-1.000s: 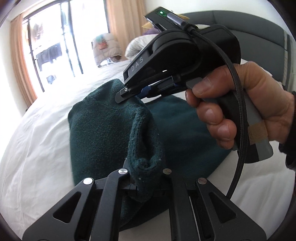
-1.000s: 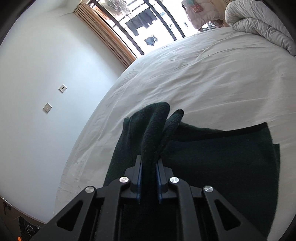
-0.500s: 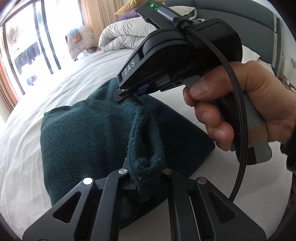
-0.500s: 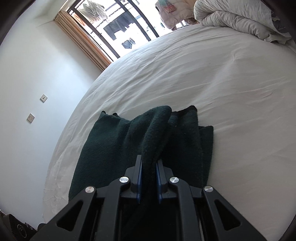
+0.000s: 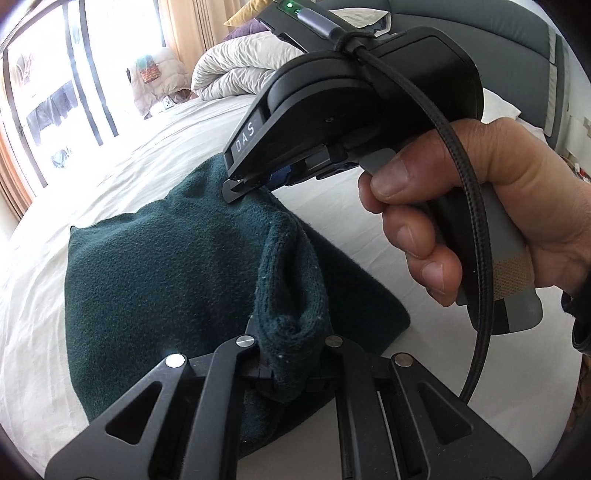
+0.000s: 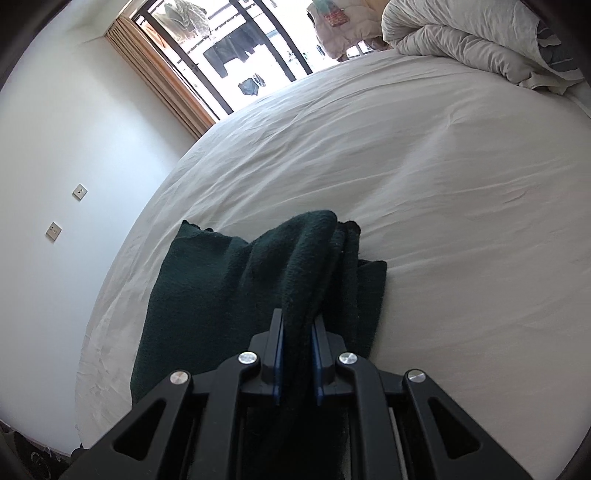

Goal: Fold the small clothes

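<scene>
A dark green fleece cloth (image 5: 159, 280) lies folded over on the white bed sheet (image 5: 122, 166). My left gripper (image 5: 291, 354) is shut on a bunched edge of the cloth near the camera. My right gripper (image 5: 243, 184), held by a hand, pinches the far end of the same edge. In the right wrist view my right gripper (image 6: 297, 336) is shut on a raised ridge of the cloth (image 6: 221, 280), whose lower layer rests flat on the sheet (image 6: 443, 221).
A rumpled white duvet (image 6: 469, 40) is piled at the head of the bed, also in the left wrist view (image 5: 236, 74). A grey headboard (image 5: 517, 33) is behind it. A window with curtains (image 6: 170, 81) and a white wall (image 6: 55, 147) border the bed.
Both grippers carried the held edge across the cloth, folding it over itself. The visible cloth went from a wide spread to a narrower doubled shape, and the views swung toward the duvet.
</scene>
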{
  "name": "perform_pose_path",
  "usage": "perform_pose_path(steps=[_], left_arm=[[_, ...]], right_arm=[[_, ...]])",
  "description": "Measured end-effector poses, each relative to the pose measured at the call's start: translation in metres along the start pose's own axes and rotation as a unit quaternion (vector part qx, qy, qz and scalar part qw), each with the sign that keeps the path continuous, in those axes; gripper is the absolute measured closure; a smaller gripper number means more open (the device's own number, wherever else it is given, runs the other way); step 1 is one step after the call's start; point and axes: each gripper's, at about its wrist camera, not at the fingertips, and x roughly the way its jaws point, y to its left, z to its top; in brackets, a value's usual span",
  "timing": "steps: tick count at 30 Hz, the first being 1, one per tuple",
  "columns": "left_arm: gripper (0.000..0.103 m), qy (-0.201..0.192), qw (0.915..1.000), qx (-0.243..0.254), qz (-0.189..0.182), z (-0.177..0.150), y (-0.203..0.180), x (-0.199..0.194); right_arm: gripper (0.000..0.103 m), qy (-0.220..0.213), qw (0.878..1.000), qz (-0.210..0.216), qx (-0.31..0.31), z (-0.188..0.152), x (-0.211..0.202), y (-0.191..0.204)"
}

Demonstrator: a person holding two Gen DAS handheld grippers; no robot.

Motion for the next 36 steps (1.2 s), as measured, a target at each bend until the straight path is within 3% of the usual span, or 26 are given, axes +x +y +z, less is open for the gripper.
perform_pose_path(steps=[10,14,16,17,18,19,20,24,28,30,33,36], left_arm=[[0.096,0.009,0.9999,0.005,0.001,-0.007,-0.008,0.001],[0.084,0.015,0.9998,0.012,-0.006,-0.016,-0.009,-0.001],[0.074,0.01,0.9992,-0.006,-0.039,-0.022,-0.002,-0.018],[0.07,0.002,0.9983,-0.015,-0.057,-0.028,0.003,-0.031],[0.047,-0.005,0.9975,-0.015,-0.068,-0.034,0.006,-0.041],[0.026,-0.016,0.9971,-0.014,-0.073,-0.042,0.012,-0.056],[0.022,-0.033,0.9968,-0.019,-0.07,-0.049,0.02,-0.071],[0.022,-0.065,0.9936,-0.059,-0.072,-0.068,0.069,-0.109],[0.022,-0.065,0.993,-0.087,-0.048,-0.072,0.112,-0.118],[0.022,-0.072,0.9914,-0.099,-0.047,-0.064,0.125,-0.123],[0.022,-0.064,0.9909,-0.113,-0.033,-0.054,0.147,-0.116],[0.028,-0.03,0.9902,-0.133,-0.032,-0.045,0.159,-0.09]], right_arm=[[0.089,0.01,1.0,-0.013,0.005,0.003,0.0,-0.014],[0.089,0.015,0.999,-0.009,0.03,-0.002,0.013,-0.03],[0.087,0.01,0.999,0.004,0.045,-0.004,0.013,-0.034],[0.077,0.005,0.999,0.004,0.053,-0.004,0.011,-0.036],[0.063,0.0,0.998,-0.004,0.059,-0.005,0.009,-0.039],[0.058,-0.006,0.998,-0.013,0.064,-0.006,0.005,-0.042],[0.055,-0.012,0.997,-0.02,0.072,-0.007,0.0,-0.046],[0.056,-0.04,0.995,-0.06,0.064,-0.014,-0.027,-0.042],[0.056,-0.063,0.995,-0.057,0.047,-0.029,-0.056,-0.022],[0.056,-0.079,0.995,-0.043,0.035,-0.039,-0.068,-0.01],[0.06,-0.085,0.996,0.014,0.027,-0.052,-0.072,0.012],[0.065,-0.049,0.998,0.037,0.01,-0.066,-0.055,0.032]])
